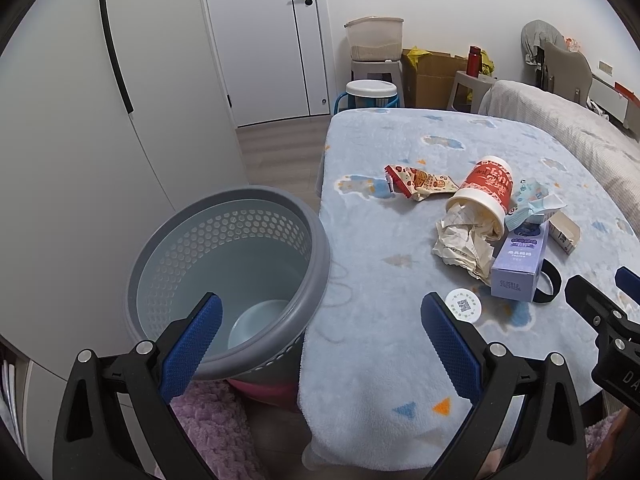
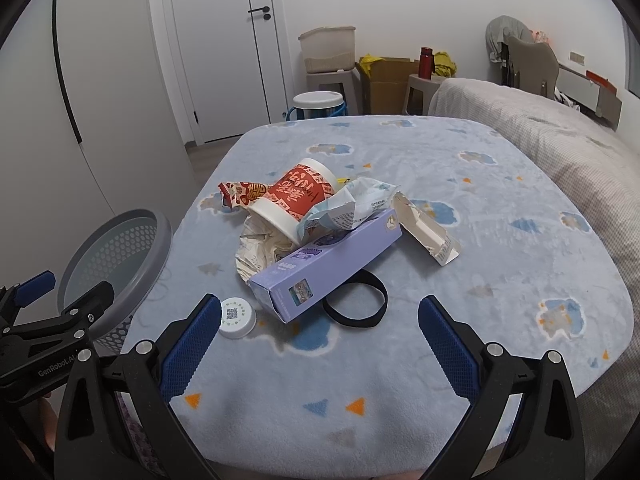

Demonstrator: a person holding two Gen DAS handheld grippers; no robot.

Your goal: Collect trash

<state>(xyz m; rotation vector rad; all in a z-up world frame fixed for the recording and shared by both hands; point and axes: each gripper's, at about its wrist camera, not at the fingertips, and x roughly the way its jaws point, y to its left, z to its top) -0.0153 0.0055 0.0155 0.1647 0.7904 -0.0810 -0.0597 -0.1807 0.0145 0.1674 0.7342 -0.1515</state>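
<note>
A pile of trash lies on the blue blanket-covered table [image 2: 440, 184]: a red paper cup [image 2: 298, 194] on its side, crumpled paper [image 2: 260, 252], a red snack wrapper [image 2: 238, 194], a purple box [image 2: 328, 264], a torn white carton [image 2: 428, 232], a blue-white wrapper [image 2: 356, 204], a black band [image 2: 356, 300] and a white round lid [image 2: 237, 317]. A grey perforated bin [image 1: 228, 276] stands left of the table, holding a white bowl-like item [image 1: 256, 324]. My left gripper [image 1: 320, 344] is open, over the bin and table edge. My right gripper [image 2: 320, 344] is open, near the table's front edge.
A white wardrobe [image 1: 80, 140] and door [image 1: 272, 36] stand at the left and back. Stools, a cardboard box [image 1: 432, 76] and a storage tub [image 1: 374, 38] stand behind the table. A grey covered sofa or bed [image 2: 560, 148] runs along the right. Pink fabric [image 1: 208, 420] lies below the bin.
</note>
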